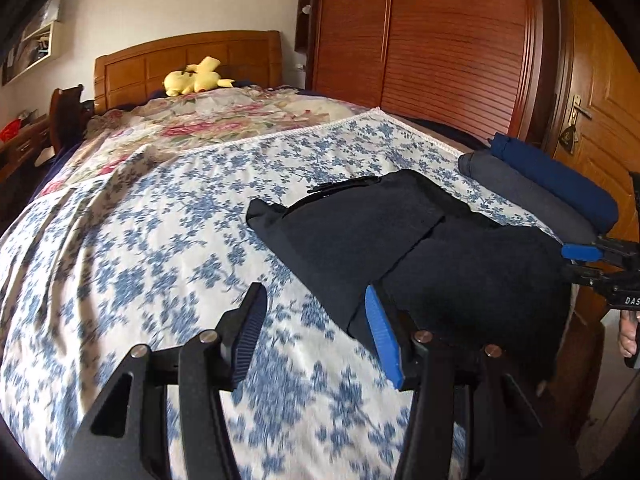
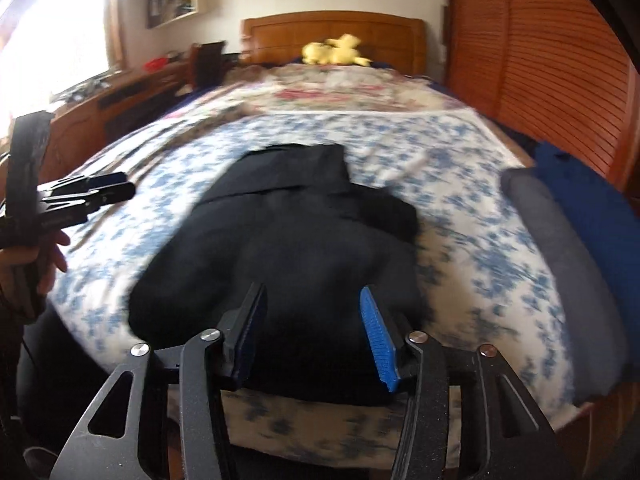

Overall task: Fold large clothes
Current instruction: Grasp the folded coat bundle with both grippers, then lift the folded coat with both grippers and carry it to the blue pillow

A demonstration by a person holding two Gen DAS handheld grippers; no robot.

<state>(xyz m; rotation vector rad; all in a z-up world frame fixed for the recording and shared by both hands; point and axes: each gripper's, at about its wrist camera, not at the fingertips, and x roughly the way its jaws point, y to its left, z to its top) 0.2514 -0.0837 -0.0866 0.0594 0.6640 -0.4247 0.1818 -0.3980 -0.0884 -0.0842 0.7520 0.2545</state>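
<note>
Left wrist view: a soft, matte black folded garment point(image 1: 404, 248) lies right of centre on the blue-flowered cotton bedspread point(image 1: 160, 240). The left gripper point(image 1: 316, 320) points downward, jaws apart, empty.

Right wrist view: the right gripper point(image 2: 312, 320) hangs open above the garment point(image 2: 280, 240), at lower centre.

left wrist: low over bed point(image 1: 120, 240), facing headboard | right wrist: same | shared: black garment point(image 1: 400, 240)

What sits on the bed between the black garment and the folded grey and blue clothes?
Nothing but bare flowered bedsheet. In both wrist views a strip of it separates the black garment from the grey folded piece and the blue folded piece.
</note>
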